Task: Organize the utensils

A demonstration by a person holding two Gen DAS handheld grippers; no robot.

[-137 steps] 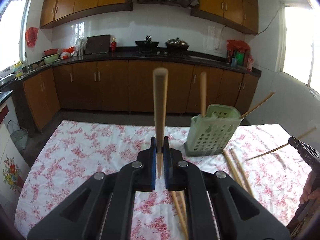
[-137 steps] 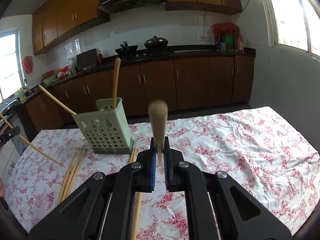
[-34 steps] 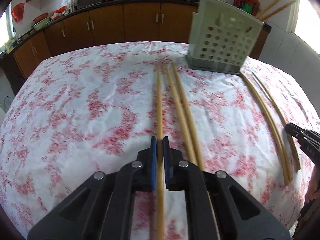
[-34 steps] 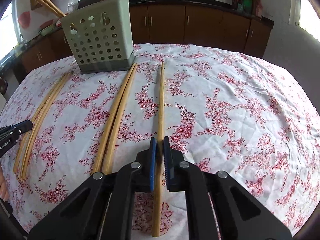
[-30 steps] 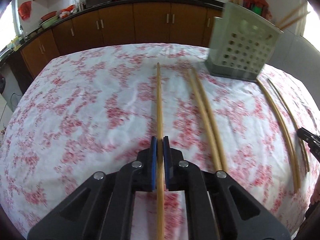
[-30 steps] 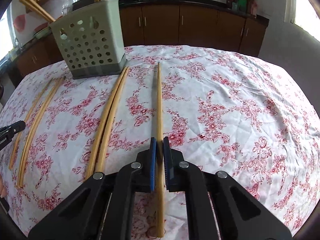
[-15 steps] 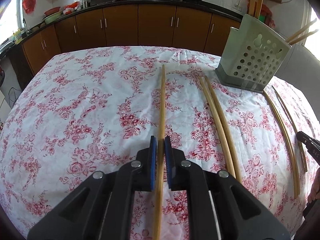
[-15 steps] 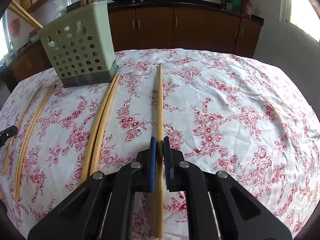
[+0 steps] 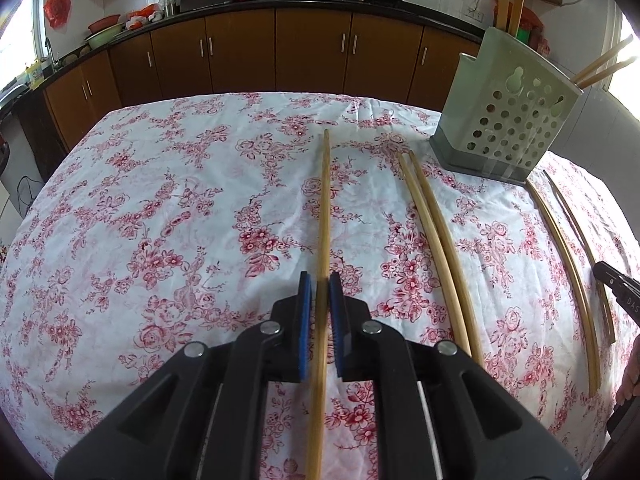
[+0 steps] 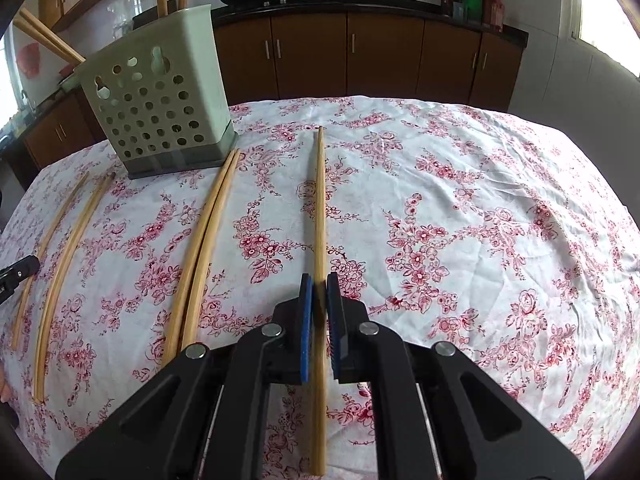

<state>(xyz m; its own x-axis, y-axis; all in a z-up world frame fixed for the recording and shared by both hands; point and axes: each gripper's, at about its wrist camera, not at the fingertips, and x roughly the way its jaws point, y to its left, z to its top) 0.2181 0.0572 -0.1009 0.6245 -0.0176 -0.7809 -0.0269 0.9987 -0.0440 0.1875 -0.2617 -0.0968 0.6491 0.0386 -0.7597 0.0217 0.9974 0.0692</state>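
In the left wrist view my left gripper (image 9: 319, 280) is shut on a long wooden chopstick (image 9: 324, 208) that lies along the floral tablecloth. In the right wrist view my right gripper (image 10: 319, 280) is shut on another wooden chopstick (image 10: 319, 200), also low over the cloth. A pale green perforated utensil holder (image 9: 508, 120) stands at the far right and holds several chopsticks; it also shows in the right wrist view (image 10: 160, 108) at the far left.
A pair of chopsticks (image 9: 436, 240) lies beside the held one, another pair (image 9: 568, 256) further right; both pairs show in the right wrist view (image 10: 200, 248) (image 10: 60, 264). The right gripper's tip (image 9: 616, 292) shows at the right edge. Kitchen cabinets (image 9: 312, 56) stand behind the table.
Both grippers came down from holding chopsticks upright to gripping chopsticks lying on the cloth. Over the last second each drew back slightly; the left jaws look a little wider.
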